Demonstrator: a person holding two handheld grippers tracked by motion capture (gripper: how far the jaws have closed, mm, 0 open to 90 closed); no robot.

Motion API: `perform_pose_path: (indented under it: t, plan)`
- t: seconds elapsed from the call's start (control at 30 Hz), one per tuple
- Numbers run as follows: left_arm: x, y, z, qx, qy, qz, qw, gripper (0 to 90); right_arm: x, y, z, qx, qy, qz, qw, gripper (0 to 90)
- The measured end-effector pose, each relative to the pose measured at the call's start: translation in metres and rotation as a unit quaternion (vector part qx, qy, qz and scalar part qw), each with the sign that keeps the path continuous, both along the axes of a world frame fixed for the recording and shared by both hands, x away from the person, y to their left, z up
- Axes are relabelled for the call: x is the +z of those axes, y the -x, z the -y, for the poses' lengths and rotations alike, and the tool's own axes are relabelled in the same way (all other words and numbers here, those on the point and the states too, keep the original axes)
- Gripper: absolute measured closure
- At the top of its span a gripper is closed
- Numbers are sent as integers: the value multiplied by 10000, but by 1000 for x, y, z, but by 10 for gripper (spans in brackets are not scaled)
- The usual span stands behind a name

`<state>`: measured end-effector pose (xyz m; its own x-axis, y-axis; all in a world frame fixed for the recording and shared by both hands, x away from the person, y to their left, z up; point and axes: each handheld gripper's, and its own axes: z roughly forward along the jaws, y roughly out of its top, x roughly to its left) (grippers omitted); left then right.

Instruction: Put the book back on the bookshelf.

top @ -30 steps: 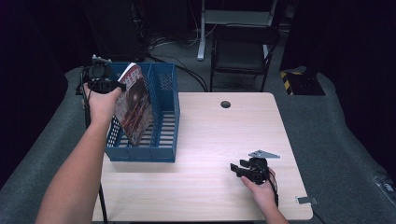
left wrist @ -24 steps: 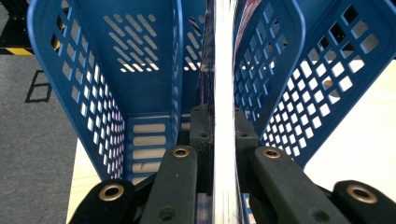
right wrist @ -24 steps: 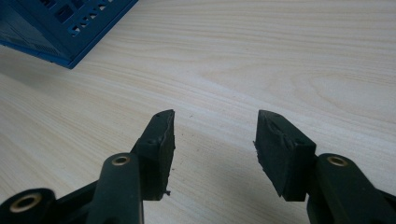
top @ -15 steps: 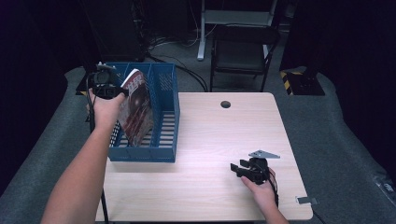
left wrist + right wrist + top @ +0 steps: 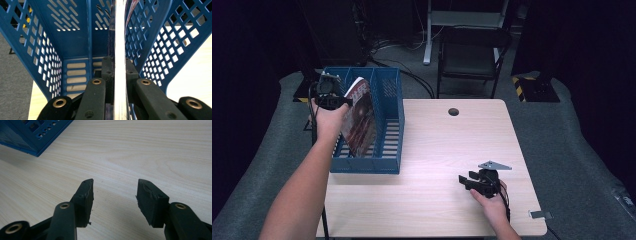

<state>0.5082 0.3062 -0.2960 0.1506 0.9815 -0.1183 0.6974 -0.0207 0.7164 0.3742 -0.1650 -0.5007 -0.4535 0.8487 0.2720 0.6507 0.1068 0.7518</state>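
Note:
A thin magazine with a dark red cover stands tilted inside the blue slotted file basket at the table's left. My left gripper is shut on the magazine's upper edge. In the left gripper view the magazine runs edge-on between the two black jaws, down into the basket. My right gripper rests low over the table near the front right, open with nothing between its jaws. In the right gripper view, bare wood lies between the spread fingertips of that gripper.
The light wood table has a round cable hole near its far edge. A corner of the basket lies ahead and left of the right gripper. A dark chair stands behind the table on grey floor.
My left hand has sunk a little, lowering the magazine deeper into the basket. The right hand and gripper have kept still.

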Motion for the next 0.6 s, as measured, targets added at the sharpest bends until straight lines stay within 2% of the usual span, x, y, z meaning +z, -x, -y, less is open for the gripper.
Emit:
perform_pose_path:
  t: [0.17,0.6]
  plan:
    - [0,3,-1,-9,43,-66,10000,825,-1,0,-1,2,18,-15,10000,471]
    - [3,12,-1,-160,-7,35,9999,795,-1,0,-1,-1,13,-27,10000,471]
